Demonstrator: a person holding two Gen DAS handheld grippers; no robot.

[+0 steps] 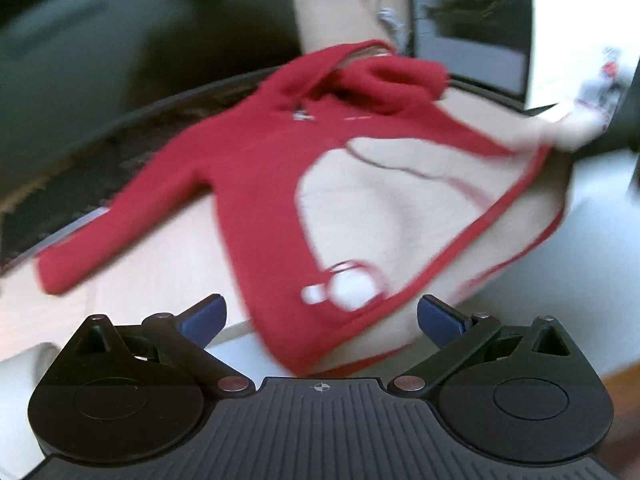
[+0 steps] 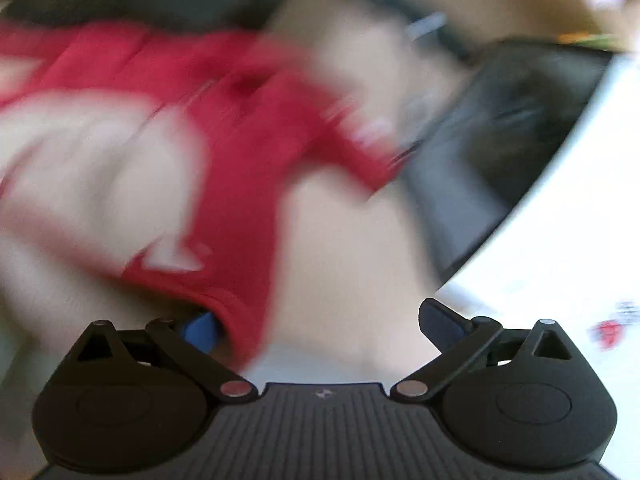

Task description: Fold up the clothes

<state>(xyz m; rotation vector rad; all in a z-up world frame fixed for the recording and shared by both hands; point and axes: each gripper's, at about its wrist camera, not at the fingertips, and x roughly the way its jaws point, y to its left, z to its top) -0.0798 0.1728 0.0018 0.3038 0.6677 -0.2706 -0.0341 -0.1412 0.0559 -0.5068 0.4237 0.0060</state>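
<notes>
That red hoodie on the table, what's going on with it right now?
A person is working two handheld grippers over the red and cream hoodie, which lies spread on the light table with one sleeve stretched out. The left gripper is open above the hem, holding nothing. The right gripper is open too, with the fabric edge lying against one finger. Both views are motion-blurred, and no fold shows yet.

Red-and-cream hoodie [image 1: 256, 168] — spread flat, one sleeve stretched out.

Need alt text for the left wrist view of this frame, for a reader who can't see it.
A red hoodie with a cream front panel lies spread on a light table, one sleeve stretched toward the left, hood at the far end. The left gripper sits open at the bottom edge, just short of the hem; the picture is motion-blurred.
</notes>
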